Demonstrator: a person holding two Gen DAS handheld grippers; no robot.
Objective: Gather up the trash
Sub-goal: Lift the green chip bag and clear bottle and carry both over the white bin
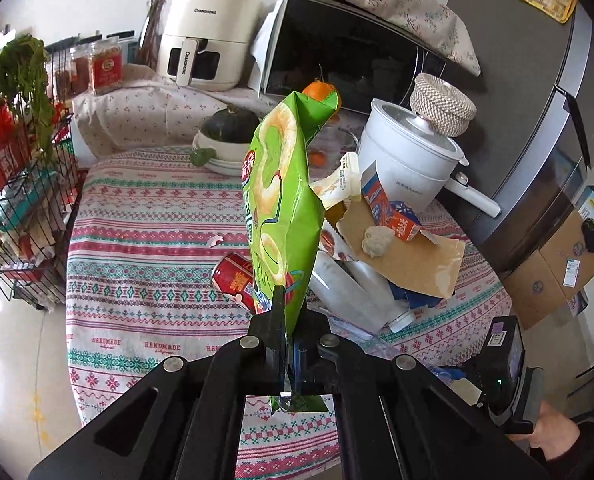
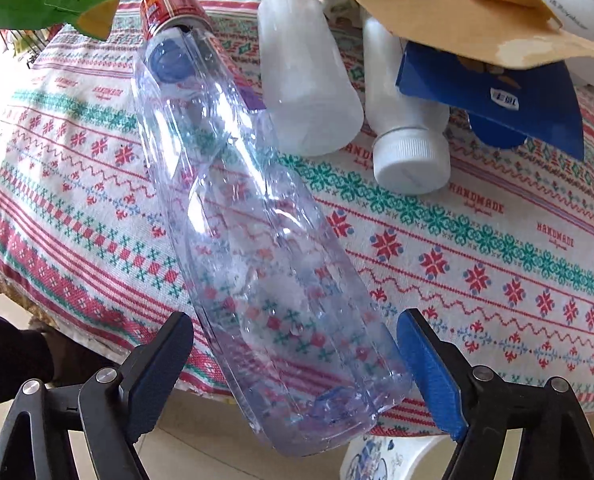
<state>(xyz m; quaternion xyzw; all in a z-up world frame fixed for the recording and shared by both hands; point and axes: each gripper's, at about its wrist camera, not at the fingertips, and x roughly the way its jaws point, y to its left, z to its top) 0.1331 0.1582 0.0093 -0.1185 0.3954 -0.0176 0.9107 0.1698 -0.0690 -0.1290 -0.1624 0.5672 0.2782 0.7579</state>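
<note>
Your left gripper (image 1: 285, 320): clamped on the lower edge of the green chip bag (image 1: 285, 200), which stands up off the table in your grip
Your right gripper (image 2: 297, 344): jaws spread wide, pointing steeply down, with the clear plastic bottle (image 2: 257, 220) lying between the fingers; the pads are not pressing on it
Clear plastic bottle: on its side, blue cap (image 2: 169, 60) end away from you, base overhanging the table edge; looks empty
Red can (image 2: 173, 12): on its side, just beyond the bottle's cap
White bottles (image 2: 309, 80): two lying side by side to the right of the clear bottle, one showing a white screw cap (image 2: 411, 162)
Brown paper bag (image 1: 409, 256): lies over the white bottles, a crumpled tissue (image 1: 377, 240) and an orange carton (image 1: 393, 216) on top
Tablecloth (image 2: 457, 240): patterned cloth under all the trash
White pot (image 1: 409, 152): lidded, behind the pile; contents hidden
Bowl (image 1: 225, 152): holds a dark green squash (image 1: 229, 124)
</note>
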